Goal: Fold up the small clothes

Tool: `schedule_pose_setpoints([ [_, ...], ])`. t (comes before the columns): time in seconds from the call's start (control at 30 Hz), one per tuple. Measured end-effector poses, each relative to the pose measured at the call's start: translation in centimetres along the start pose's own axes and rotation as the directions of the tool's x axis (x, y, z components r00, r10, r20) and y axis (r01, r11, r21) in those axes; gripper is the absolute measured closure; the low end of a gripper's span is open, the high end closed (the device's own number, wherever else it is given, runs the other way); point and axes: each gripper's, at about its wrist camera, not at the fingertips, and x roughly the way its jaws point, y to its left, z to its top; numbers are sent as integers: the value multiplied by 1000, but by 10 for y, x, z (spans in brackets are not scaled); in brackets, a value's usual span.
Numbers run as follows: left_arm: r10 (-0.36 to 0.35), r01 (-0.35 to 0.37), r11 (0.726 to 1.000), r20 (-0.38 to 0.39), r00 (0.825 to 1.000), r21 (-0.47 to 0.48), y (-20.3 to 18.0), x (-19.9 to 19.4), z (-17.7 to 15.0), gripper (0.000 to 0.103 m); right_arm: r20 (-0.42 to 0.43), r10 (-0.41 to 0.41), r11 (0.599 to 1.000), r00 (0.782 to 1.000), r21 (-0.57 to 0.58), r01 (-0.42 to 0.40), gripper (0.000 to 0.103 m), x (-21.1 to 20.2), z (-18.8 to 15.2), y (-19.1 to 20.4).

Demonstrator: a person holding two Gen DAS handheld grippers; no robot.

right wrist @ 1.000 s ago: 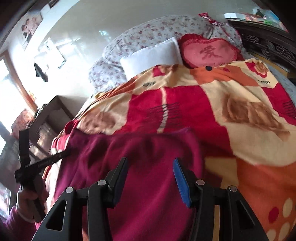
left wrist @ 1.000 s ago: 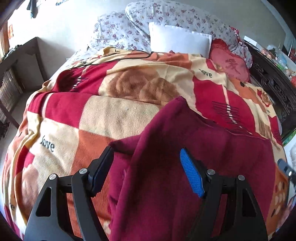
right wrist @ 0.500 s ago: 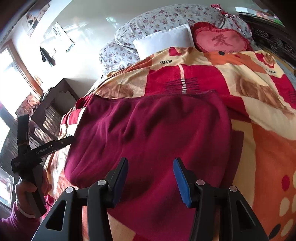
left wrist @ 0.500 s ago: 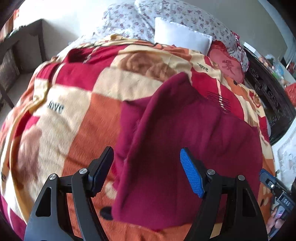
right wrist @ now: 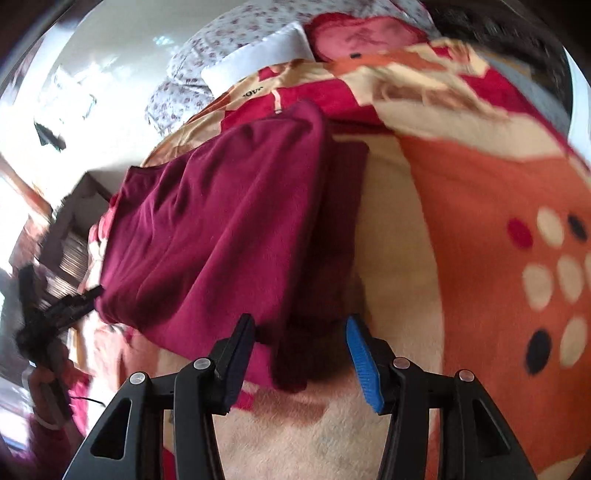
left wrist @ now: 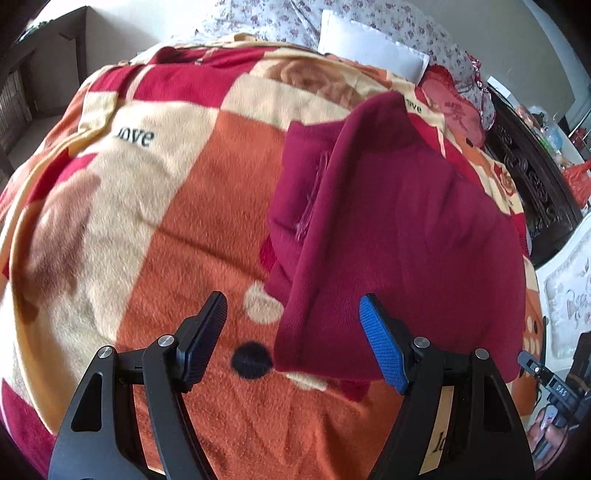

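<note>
Both open hand-held grippers lower over maroon garment (left wrist: 399,221) than before; floral pillows (right wrist: 192,70) sharper rightward.

Dark maroon garment (left wrist: 399,221), folded over itself, flat on the patterned blanket (left wrist: 184,206), one edge doubled.

A home bedroom: a bed spread with a patchwork blanket (left wrist: 184,206), a white pillow (left wrist: 369,48) and flowered bedding (left wrist: 277,18) at its head, and what looks like dark carved furniture (left wrist: 532,173) alongside.
</note>
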Motion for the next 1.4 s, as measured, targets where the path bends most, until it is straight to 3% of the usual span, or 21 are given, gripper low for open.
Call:
schedule_pose_setpoints([
  [0.1,9,-9,1000,-5,1000,7,-3,4,-4,28,-17,81,997,997,-11,-82,56,9,-6,3],
  [0.13,11,-11,1000,-2,1000,11,-5,4,-4,28,-10,78,996,997,-48,-78,72,11,-8,9],
  [0.2,24,-24,999,-3,1000,23,-8,3,-6,28,-14,38,991,999,-124,-40,89,16,-8,21],
  [0.33,31,-31,999,-3,1000,40,-7,-2,-8,28,-13,-52,960,999,-275,47,96,4,-8,38],
  [0.4,36,-36,998,3,999,43,-5,-2,-9,28,-9,-93,954,996,-287,86,97,-2,-7,32],
  [0.57,33,-33,999,-24,999,12,6,3,-16,28,-40,-116,960,992,-259,102,97,12,-12,20],
  [0.67,48,-48,999,5,999,24,10,-8,-16,28,-18,-69,969,997,-239,63,97,-3,-4,25],
  [0.8,29,-29,999,23,999,16,14,-16,-14,28,69,-105,956,992,-267,120,85,-29,8,41],
  [0.87,18,-18,1000,26,1000,7,14,-17,-15,28,101,-59,958,993,-274,85,75,-35,17,55],
  [0.9,17,-17,1000,28,999,6,14,-17,-15,28,115,-20,960,993,-276,52,64,-35,24,65],
  [0.97,34,-34,999,28,999,5,12,-14,-14,28,117,37,958,993,-288,-2,61,-30,32,81],
  [1.07,57,-57,998,14,998,2,9,-5,-11,28,65,124,943,990,-319,-97,61,1,48,115],
  [1.23,65,-65,998,16,998,-9,11,-1,-7,28,-15,140,910,990,-393,-134,61,60,73,171],
  [1.4,59,-59,998,22,998,4,13,2,-4,28,-42,116,890,992,-439,-123,61,108,100,221],
])
